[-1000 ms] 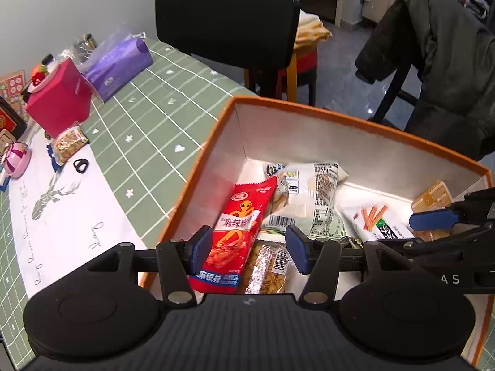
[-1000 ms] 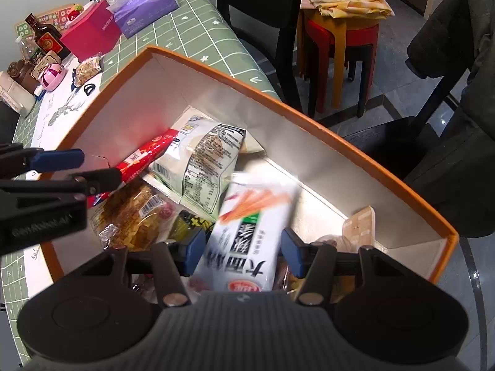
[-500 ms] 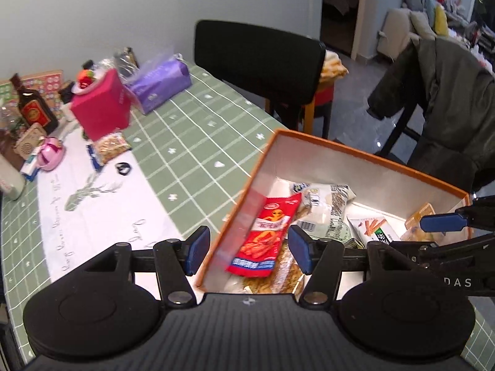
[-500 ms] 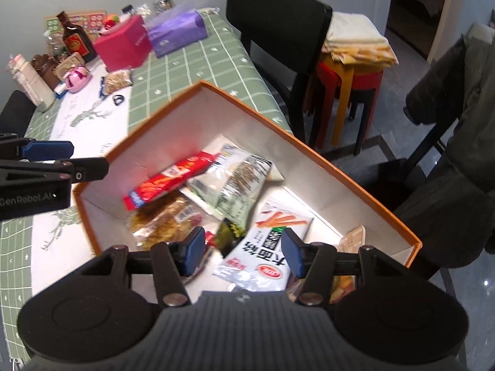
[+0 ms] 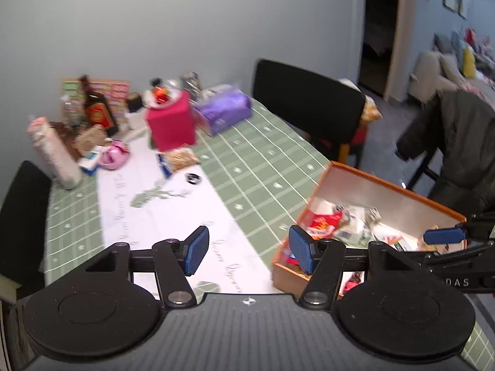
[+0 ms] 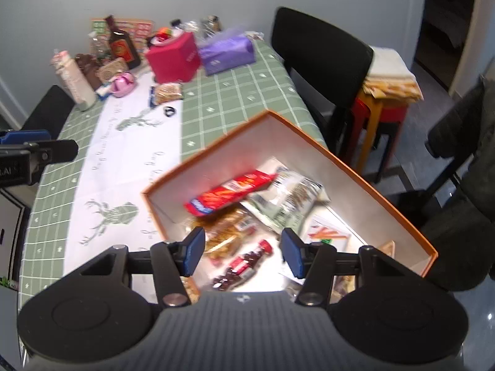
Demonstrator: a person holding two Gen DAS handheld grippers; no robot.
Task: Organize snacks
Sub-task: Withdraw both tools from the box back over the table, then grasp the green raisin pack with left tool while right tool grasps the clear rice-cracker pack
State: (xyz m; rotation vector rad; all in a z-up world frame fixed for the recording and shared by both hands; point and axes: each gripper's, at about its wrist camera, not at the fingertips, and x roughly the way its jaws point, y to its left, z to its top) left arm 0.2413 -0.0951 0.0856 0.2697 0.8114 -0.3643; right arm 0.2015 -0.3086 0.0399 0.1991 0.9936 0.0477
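Note:
An orange-rimmed box (image 6: 328, 151) with white walls sits at the near right corner of the table and holds several snack packets, among them a red packet (image 6: 229, 191), a white-green one (image 6: 290, 194) and a carrot-print one (image 6: 328, 232). The box also shows in the left wrist view (image 5: 386, 182). My right gripper (image 6: 243, 252) is open and empty above the box's near side. My left gripper (image 5: 247, 250) is open and empty, above the table just left of the box. One small snack packet (image 5: 182, 157) lies on the table further back.
The table has a green checked cloth (image 5: 263, 160) and a white runner (image 5: 173, 204). At its far end stand a pink box (image 5: 171, 120), a purple pouch (image 5: 222, 111), a bottle (image 5: 99, 108) and small clutter. A black chair (image 5: 306, 102) and a red stool (image 6: 383, 105) stand to the right.
Both grippers have risen and pulled back from the box. The right gripper let the carrot-print packet drop into the box. The left gripper's view swung left toward the table.

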